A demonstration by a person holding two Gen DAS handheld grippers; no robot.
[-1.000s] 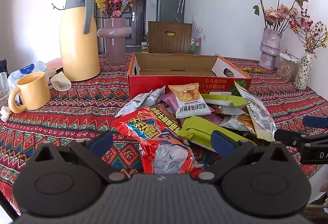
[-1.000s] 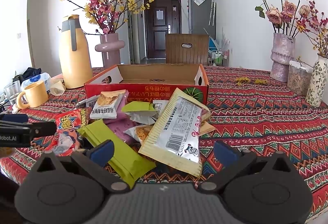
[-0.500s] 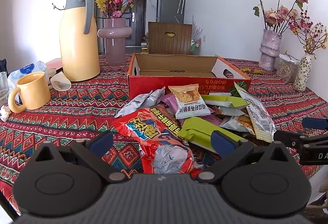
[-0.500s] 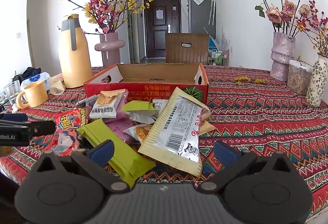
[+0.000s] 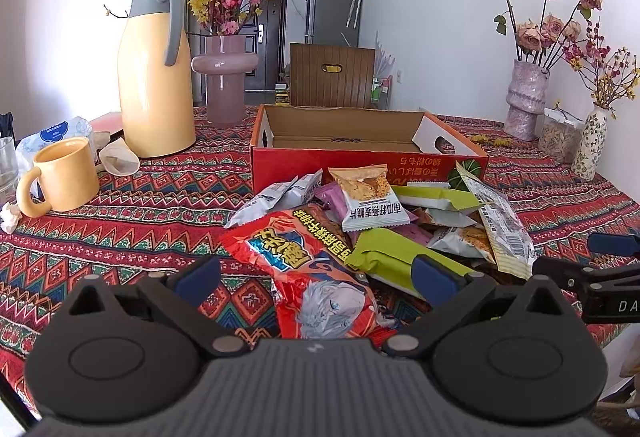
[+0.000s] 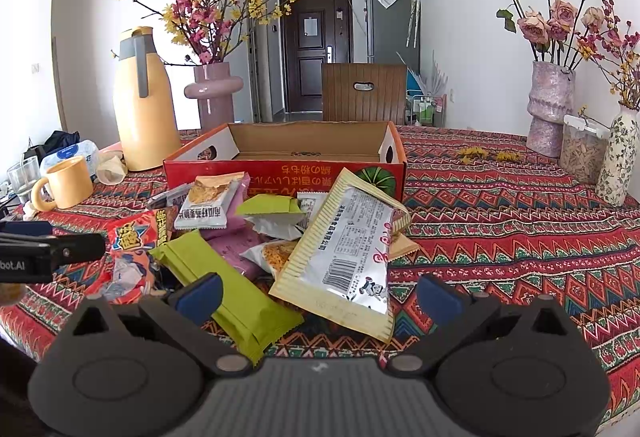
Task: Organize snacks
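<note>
A heap of snack packets lies on the patterned tablecloth in front of an open red cardboard box (image 5: 360, 167) (image 6: 280, 173), whose inside looks bare. Nearest my left gripper (image 5: 316, 279) is a red packet (image 5: 316, 277) with a cartoon figure; the gripper is open, fingers either side of it, above the cloth. A green packet (image 5: 392, 257) (image 6: 236, 289) lies beside it. My right gripper (image 6: 318, 295) is open over a long cream and silver packet (image 6: 348, 249). A white oat-crisp packet (image 5: 368, 201) (image 6: 208, 203) tops the heap.
A yellow thermos jug (image 5: 154, 77), a yellow mug (image 5: 64, 177) and a pink vase (image 5: 224, 77) stand at the left. Vases of dried flowers (image 6: 550, 101) and a clear jar (image 6: 582, 149) line the right. A wooden chair back (image 6: 364, 93) rises behind the box.
</note>
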